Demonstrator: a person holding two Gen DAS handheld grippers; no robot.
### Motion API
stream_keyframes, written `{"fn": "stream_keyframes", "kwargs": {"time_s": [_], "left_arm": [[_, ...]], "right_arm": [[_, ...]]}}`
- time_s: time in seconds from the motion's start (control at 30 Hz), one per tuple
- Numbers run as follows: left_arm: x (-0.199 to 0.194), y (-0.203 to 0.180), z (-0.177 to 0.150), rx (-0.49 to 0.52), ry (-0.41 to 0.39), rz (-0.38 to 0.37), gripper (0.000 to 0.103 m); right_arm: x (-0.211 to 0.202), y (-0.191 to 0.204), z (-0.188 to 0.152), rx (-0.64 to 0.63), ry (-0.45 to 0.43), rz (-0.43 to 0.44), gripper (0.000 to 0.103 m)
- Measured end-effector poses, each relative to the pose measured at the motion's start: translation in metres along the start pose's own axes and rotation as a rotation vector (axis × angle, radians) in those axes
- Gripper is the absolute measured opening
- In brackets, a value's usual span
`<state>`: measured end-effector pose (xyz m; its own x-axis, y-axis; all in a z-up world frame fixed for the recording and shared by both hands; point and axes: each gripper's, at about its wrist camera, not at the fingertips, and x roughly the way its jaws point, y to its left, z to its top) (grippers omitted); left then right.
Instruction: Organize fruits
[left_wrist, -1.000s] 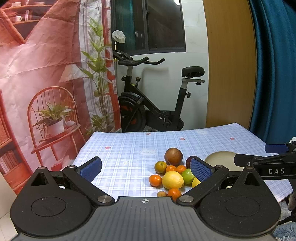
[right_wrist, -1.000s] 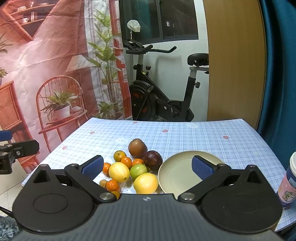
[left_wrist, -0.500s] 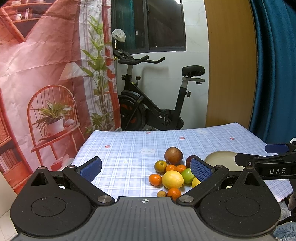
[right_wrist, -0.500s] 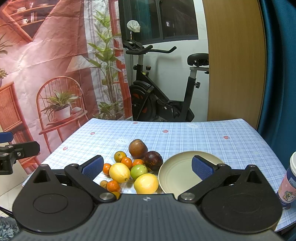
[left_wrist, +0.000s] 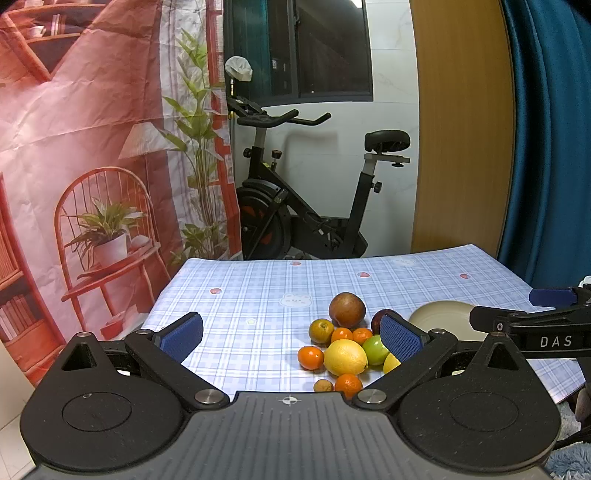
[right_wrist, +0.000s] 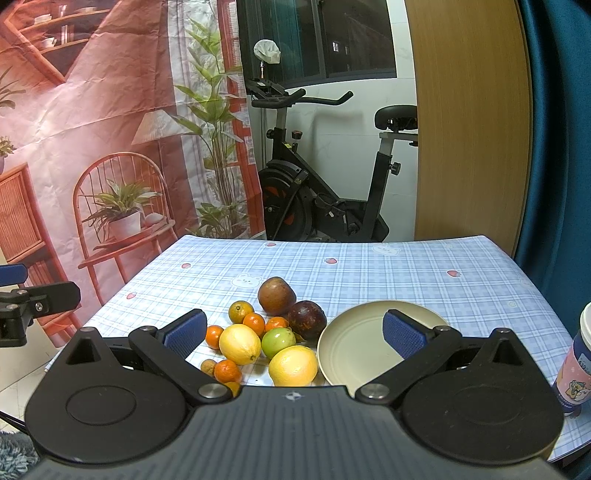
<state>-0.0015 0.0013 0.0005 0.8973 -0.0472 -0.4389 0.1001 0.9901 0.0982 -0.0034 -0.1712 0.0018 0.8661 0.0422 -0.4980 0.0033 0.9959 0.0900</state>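
A pile of fruit (right_wrist: 266, 332) lies on the blue checked tablecloth (right_wrist: 369, 266): two lemons (right_wrist: 239, 343), a green apple (right_wrist: 279, 341), several small oranges (right_wrist: 254, 323), a brown round fruit (right_wrist: 276, 296) and a dark purple one (right_wrist: 306, 319). An empty cream plate (right_wrist: 351, 350) sits just right of the pile. My right gripper (right_wrist: 293, 334) hovers open before the pile and plate. In the left wrist view my left gripper (left_wrist: 291, 334) is open too, holding nothing, with the same pile (left_wrist: 343, 343) behind its right finger and the plate (left_wrist: 441, 319) beyond.
A patterned paper cup (right_wrist: 578, 365) stands at the table's right edge. An exercise bike (right_wrist: 332, 184) is behind the table, a printed pink backdrop (right_wrist: 92, 147) hangs to the left, and a blue curtain (right_wrist: 554, 147) to the right. The far tablecloth is bare.
None of the fruit has moved. Both grippers stay open with barely any drift.
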Motion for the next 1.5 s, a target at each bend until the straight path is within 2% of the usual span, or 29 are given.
{"fn": "stream_keyframes", "kwargs": {"time_s": [1.1,1.5], "left_arm": [[0.0,0.001,0.0,-0.018,0.009,-0.005,0.103],[0.01,0.012,0.004,-0.054,0.031,0.006,0.103]], "right_arm": [[0.0,0.007,-0.003,0.007,0.008,0.016,0.103],[0.0,-0.005,-0.003,0.049,-0.02,0.064,0.103]]}}
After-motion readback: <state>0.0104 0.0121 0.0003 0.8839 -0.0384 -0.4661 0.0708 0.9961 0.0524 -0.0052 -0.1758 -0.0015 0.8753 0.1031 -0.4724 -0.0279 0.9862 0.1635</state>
